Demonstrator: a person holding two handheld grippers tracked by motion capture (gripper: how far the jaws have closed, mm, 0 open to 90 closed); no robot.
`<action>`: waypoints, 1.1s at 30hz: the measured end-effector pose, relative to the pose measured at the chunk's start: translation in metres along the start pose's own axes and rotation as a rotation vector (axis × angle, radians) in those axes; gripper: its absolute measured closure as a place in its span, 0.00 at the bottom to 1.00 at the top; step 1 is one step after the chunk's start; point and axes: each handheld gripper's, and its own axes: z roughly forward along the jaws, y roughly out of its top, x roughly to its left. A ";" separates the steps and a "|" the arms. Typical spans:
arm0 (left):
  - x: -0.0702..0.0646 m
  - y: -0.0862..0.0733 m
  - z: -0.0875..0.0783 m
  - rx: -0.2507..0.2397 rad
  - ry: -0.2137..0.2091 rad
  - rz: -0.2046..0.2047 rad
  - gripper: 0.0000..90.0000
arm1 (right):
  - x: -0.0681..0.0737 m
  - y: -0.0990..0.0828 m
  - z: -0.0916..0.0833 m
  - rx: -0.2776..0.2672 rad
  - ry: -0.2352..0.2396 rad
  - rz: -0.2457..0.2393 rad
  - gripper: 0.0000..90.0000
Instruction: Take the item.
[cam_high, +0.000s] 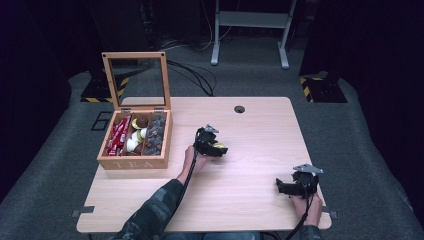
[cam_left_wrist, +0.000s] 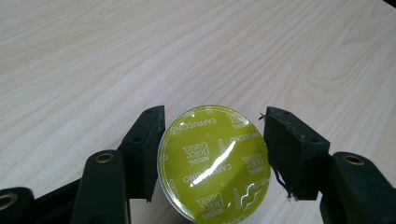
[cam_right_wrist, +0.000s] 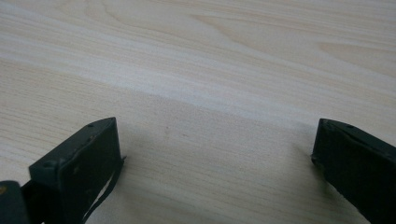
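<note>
We see the desk (cam_high: 250, 150) brightly lit from above while the room around it sinks into near black. The high view is soft and grainy. In the left gripper view, white glare streaks across the yellow capsule lid (cam_left_wrist: 215, 161); the right gripper view shows a faint shadow band across the wood.

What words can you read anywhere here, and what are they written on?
"TEA": on the front of the wooden box.
"CAPPUCCINO": around the rim of the yellow capsule lid held in the left gripper.
"NESCAFÉ Dolce Gusto": small, on the same lid, repeated.
The red packets in the box have white print too small to read.
</note>
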 end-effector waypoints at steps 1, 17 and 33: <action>0.001 -0.001 0.001 0.008 -0.006 0.001 0.44 | 0.000 0.000 0.000 0.001 0.001 -0.002 0.01; 0.004 -0.003 0.004 0.007 0.000 -0.025 0.40 | 0.000 0.000 0.000 0.000 0.000 0.000 0.01; -0.001 0.004 -0.026 -0.017 0.024 0.024 0.18 | 0.000 0.000 0.000 0.000 0.001 0.000 0.01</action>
